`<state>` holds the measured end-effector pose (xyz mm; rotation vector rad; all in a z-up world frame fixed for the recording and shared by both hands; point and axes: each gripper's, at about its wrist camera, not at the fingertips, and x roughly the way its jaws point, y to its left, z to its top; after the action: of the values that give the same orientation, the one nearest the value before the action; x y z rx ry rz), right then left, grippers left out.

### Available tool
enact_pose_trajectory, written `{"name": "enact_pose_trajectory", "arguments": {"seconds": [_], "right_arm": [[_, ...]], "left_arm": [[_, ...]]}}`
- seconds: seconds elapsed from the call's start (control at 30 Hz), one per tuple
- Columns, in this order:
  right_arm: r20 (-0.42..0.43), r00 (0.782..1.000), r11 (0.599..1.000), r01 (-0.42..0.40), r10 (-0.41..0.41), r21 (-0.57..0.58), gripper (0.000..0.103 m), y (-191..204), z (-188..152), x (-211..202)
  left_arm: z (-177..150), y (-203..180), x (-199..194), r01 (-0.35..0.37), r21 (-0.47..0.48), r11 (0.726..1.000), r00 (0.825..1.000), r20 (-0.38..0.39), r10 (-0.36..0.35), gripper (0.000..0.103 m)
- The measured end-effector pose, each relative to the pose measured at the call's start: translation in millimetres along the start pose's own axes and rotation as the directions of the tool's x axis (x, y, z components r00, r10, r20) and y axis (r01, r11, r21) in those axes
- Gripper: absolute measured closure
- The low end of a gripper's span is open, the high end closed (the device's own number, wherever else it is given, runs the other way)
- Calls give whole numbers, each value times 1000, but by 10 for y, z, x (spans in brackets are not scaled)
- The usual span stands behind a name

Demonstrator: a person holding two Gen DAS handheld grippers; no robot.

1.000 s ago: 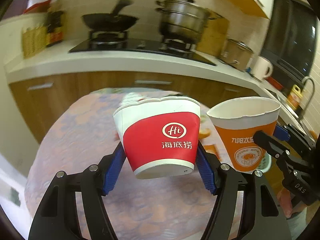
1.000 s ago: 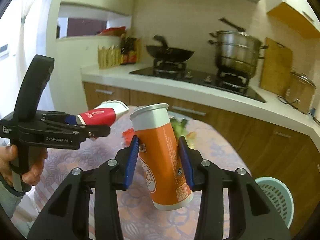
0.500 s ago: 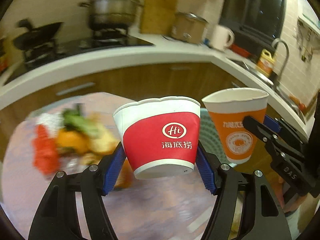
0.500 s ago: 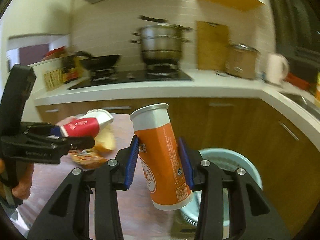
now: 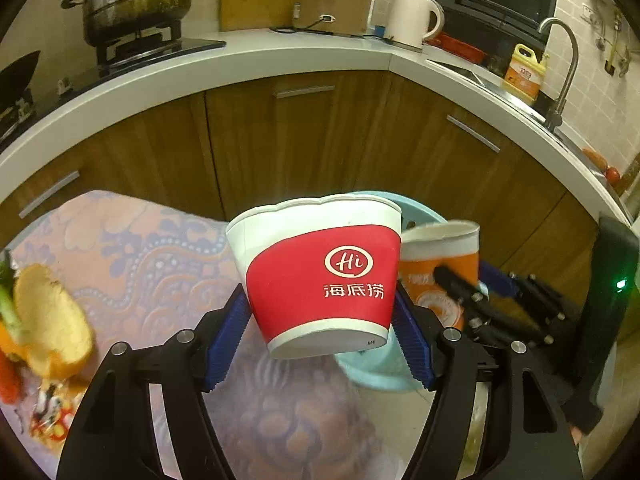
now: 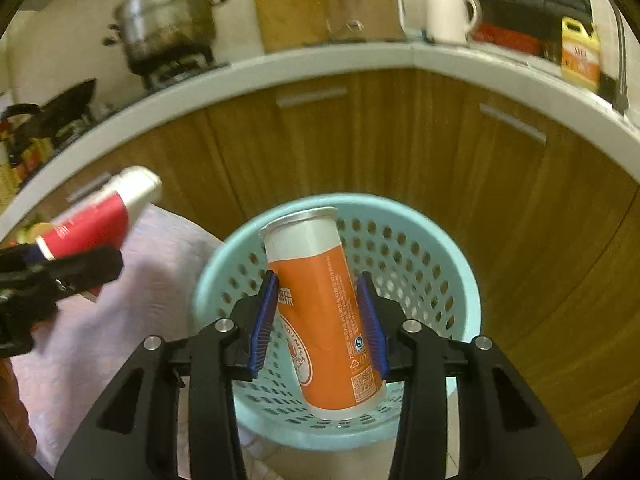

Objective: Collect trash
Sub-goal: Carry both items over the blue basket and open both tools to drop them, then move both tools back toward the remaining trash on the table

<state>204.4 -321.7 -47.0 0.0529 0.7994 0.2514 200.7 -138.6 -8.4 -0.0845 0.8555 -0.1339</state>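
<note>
basket: pale blue perforated plastic basket (image 6: pixel 440 264) on the floor, before the wooden cabinets (image 6: pixel 360 140), right of the cloth-covered counter's (image 5: pixel 160 248) edge | cup: tall orange paper cup (image 6: pixel 328 312) above the basket | bowl: red-and-white paper bowl (image 5: pixel 320 276) left of the cup

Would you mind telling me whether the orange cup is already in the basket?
Not yet: the orange cup sits between the right tool's pads above the basket.

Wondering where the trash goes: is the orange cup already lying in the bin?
No, the orange cup sits between the right tool's pads above the bin.
</note>
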Motion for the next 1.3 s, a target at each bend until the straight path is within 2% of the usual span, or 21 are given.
{"name": "enact_pose_trajectory", "arguments": {"seconds": [0.07,0.1,0.17,0.27,0.43,0.63,0.8,0.9,1.0,1.17,1.3], "right_arm": [[-36,999,1000,12,-12,20,60,-17,8,123],[-47,999,1000,13,-11,28,58,-45,-1,161],[-54,998,999,20,-18,35,45,-61,-7,194],[-50,999,999,20,-18,40,44,-92,-42,143],[-29,1000,999,2,-1,49,44,-59,-37,-62],[53,995,997,-80,80,-6,44,347,74,-548],[86,980,981,-175,182,-80,44,867,88,-848],[83,963,962,-244,255,-123,44,1279,-10,-934],[66,953,946,-280,294,-165,44,1612,-116,-917],[-7,933,905,-352,360,-237,44,2131,-223,-778],[-47,922,869,-378,384,-318,44,2457,-195,-689]], "left_arm": [[-2,-1,112,13,-3,1000,1000,-16,-13,34],[-14,15,170,12,-7,1000,1000,-27,-13,29],[-31,39,216,9,-14,1000,999,-42,-10,27],[-74,115,213,22,-24,999,999,-46,-24,27],[-143,225,-52,48,-46,998,999,11,-48,27],[-270,346,-734,33,-25,999,989,144,-29,27],[-421,594,-1251,-38,-46,998,972,230,47,27],[-558,892,-1588,-98,-96,991,952,282,121,21],[-681,1256,-1817,-148,-166,975,933,304,194,19],[-917,1930,-2049,-217,-276,936,914,280,294,19],[-1030,2347,-1943,-307,-279,910,907,202,369,19]]}}
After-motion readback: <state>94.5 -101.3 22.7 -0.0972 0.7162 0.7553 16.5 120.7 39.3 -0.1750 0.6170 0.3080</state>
